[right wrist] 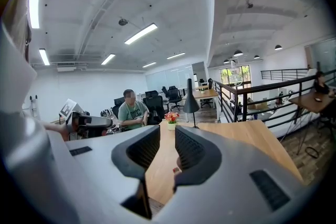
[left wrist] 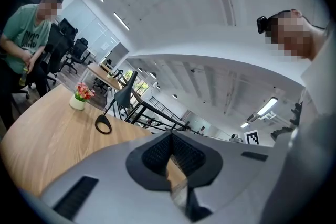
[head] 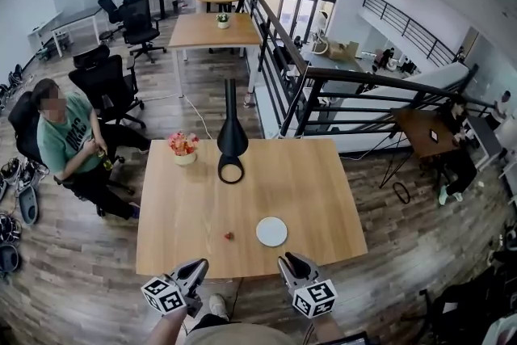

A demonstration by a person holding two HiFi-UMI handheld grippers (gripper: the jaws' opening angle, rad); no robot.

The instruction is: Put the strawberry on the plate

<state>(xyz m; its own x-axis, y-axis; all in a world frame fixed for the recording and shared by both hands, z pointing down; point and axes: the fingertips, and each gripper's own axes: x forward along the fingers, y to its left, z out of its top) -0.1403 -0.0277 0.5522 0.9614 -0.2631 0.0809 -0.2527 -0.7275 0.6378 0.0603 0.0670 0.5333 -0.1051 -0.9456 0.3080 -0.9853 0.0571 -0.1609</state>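
A small red strawberry lies on the wooden table near its front edge. Just to its right sits a round white plate, with nothing on it. My left gripper hovers at the table's front edge, in front of and left of the strawberry, its jaws shut and holding nothing. To the right, my right gripper is at the front edge in front of the plate, jaws open. In the right gripper view the strawberry shows through the gap of that gripper, well beyond the tips.
A black lamp with a ring base stands mid-table, and a pot of flowers sits at the far left. A person in a green shirt sits beside the table's left side. A railing runs behind.
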